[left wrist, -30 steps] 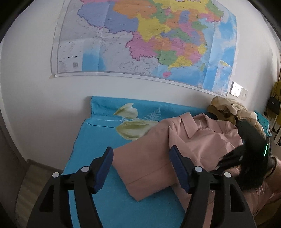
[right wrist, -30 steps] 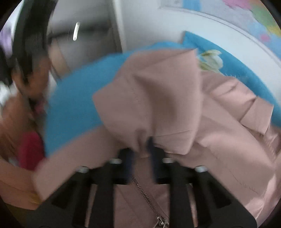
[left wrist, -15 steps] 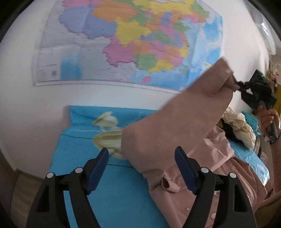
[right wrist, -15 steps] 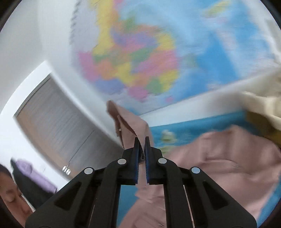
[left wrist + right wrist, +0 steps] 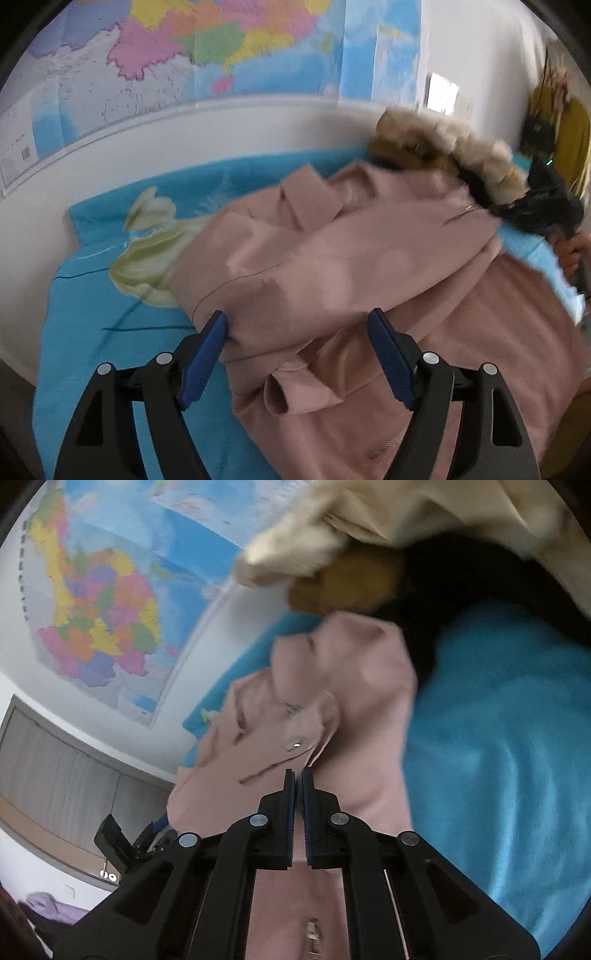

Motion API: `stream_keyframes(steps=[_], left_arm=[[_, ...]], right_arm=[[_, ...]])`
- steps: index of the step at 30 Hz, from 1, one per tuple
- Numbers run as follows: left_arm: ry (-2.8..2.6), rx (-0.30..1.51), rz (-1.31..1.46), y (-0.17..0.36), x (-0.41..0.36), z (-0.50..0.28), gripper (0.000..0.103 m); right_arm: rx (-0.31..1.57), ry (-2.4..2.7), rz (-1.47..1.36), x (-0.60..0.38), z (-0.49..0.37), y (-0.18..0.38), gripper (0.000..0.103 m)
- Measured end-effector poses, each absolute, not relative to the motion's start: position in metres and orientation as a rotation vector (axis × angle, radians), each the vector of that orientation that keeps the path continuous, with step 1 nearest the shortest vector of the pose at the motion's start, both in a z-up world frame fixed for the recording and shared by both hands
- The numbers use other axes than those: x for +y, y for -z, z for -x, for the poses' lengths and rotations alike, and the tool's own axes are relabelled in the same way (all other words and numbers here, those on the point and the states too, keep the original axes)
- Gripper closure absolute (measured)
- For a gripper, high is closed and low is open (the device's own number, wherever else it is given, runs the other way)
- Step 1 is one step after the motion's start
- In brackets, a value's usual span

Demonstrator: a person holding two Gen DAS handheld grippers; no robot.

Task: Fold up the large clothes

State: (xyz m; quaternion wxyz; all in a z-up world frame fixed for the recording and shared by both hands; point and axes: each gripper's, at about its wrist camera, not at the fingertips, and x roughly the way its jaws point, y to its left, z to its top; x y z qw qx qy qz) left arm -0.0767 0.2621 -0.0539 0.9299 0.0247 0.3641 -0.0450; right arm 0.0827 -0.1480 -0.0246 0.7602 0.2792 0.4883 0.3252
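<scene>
The right gripper (image 5: 298, 775) is clamped on the pink coat (image 5: 332, 266). The left gripper (image 5: 299, 332) is wide open, holding nothing, above the coat on the blue sheet (image 5: 92, 295).

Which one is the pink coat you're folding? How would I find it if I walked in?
Look under the big colourful wall map to the bed with the bright blue blanket. The pink coat is spread across that blanket, with the right gripper pinching its edge. Unlike the furry cream-and-brown pile behind it, it is smooth, plain dusty pink.
</scene>
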Motion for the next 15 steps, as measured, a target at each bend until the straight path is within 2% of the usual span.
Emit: stream_keyframes(steps=[4, 5, 6, 8, 14, 15], left_arm=[[0.081, 0.777, -0.078, 0.054, 0.263, 0.079, 0.028], [0.098, 0.764, -0.061, 0.050, 0.264, 0.083, 0.028], [0.133, 0.727, -0.027, 0.040, 0.267, 0.089, 0.027], [0.155, 0.694, -0.017, 0.030, 0.267, 0.094, 0.026], [0.148, 0.753, -0.048, 0.042, 0.253, 0.071, 0.026], [0.142, 0.774, -0.045, 0.048, 0.251, 0.066, 0.026]], right_arm=[[1.091, -0.690, -0.605, -0.157, -0.079, 0.033, 0.088], [1.076, -0.687, -0.596, -0.160, -0.076, 0.028, 0.077], [1.059, -0.682, -0.581, -0.158, -0.076, 0.022, 0.058], [1.024, -0.700, -0.537, -0.153, -0.073, 0.010, 0.035], [1.090, -0.739, -0.407, -0.112, -0.084, 0.023, 0.036], [1.100, -0.741, -0.391, -0.109, -0.084, 0.027, 0.057]])
